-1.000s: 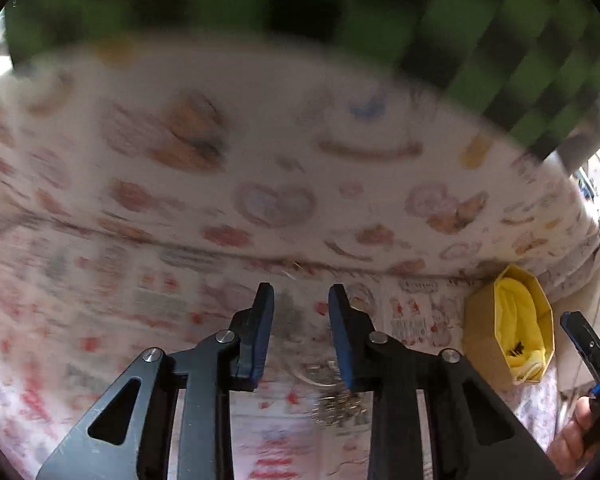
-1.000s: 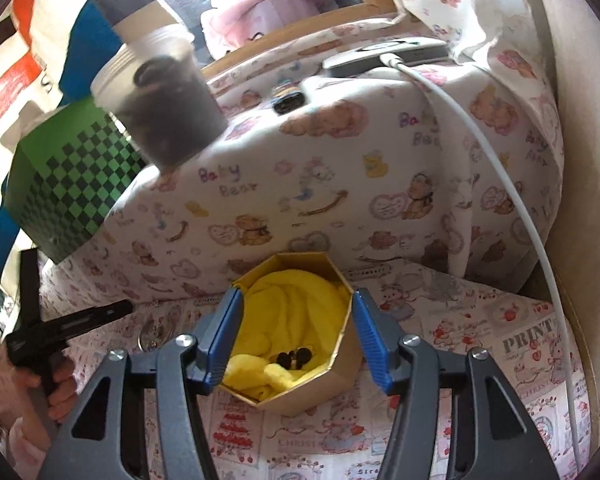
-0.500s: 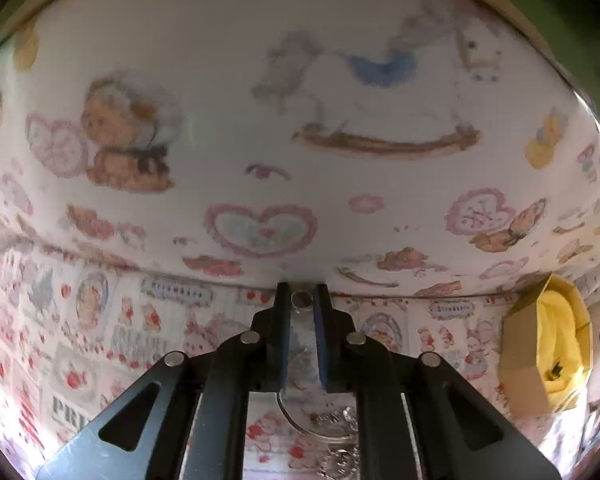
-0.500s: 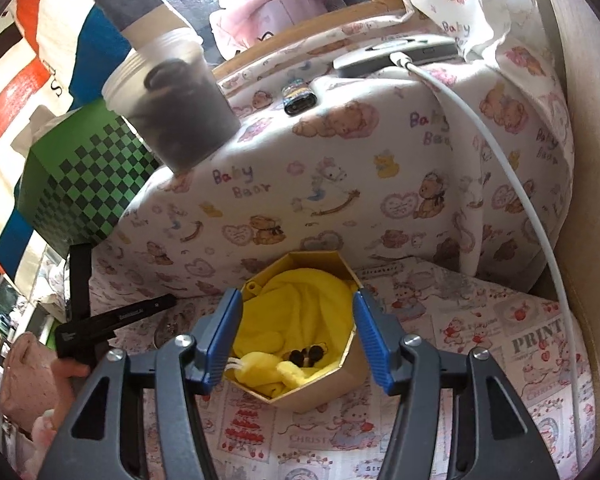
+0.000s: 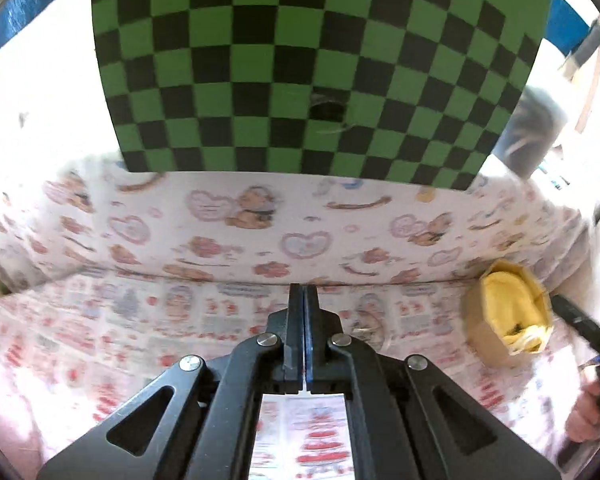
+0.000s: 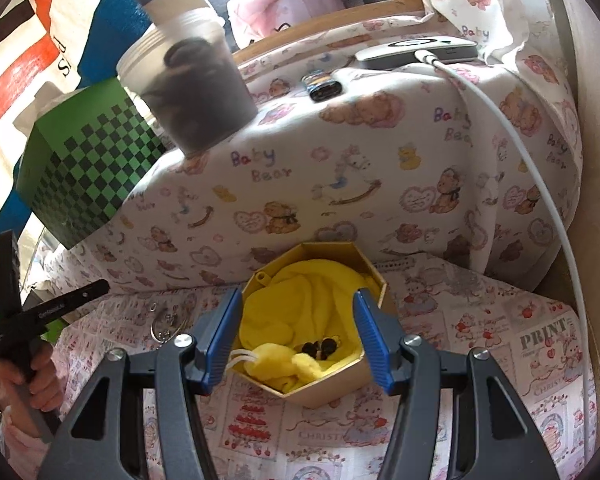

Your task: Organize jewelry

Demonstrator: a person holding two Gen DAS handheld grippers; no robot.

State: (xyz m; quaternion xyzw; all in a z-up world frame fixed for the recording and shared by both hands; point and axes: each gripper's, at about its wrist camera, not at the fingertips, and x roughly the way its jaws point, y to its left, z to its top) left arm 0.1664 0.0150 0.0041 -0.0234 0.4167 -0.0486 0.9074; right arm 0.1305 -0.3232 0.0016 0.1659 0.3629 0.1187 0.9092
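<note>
A gold hexagonal box (image 6: 320, 394) lined with yellow cloth sits on the printed cloth. Inside lie small dark jewelry pieces (image 6: 320, 347) and a yellow drawstring pouch (image 6: 272, 360). My right gripper (image 6: 298, 296) stands open, its blue pads on either side above the box. A silver ring with charms (image 6: 168, 322) lies on the cloth left of the box, also seen as the ring (image 5: 366, 328). My left gripper (image 5: 303, 290) is shut, with nothing visible between its pads. It is raised off the cloth, just left of the ring. In the right wrist view the left gripper (image 6: 100, 287) is apart from the ring.
A padded bear-print ridge (image 6: 380, 184) walls the back. On it stand a green checkered box (image 5: 300, 72), a plastic cup of dark things (image 6: 192, 92), a small black item (image 6: 326, 86) and a charger (image 6: 420, 50) with a white cable (image 6: 540, 184). A hand (image 6: 36, 376) grips the left tool.
The left gripper closed down by the silver ring, then rose and tilted up, so the checkered box fills its view. The ring lies on the cloth. The right gripper stayed put.
</note>
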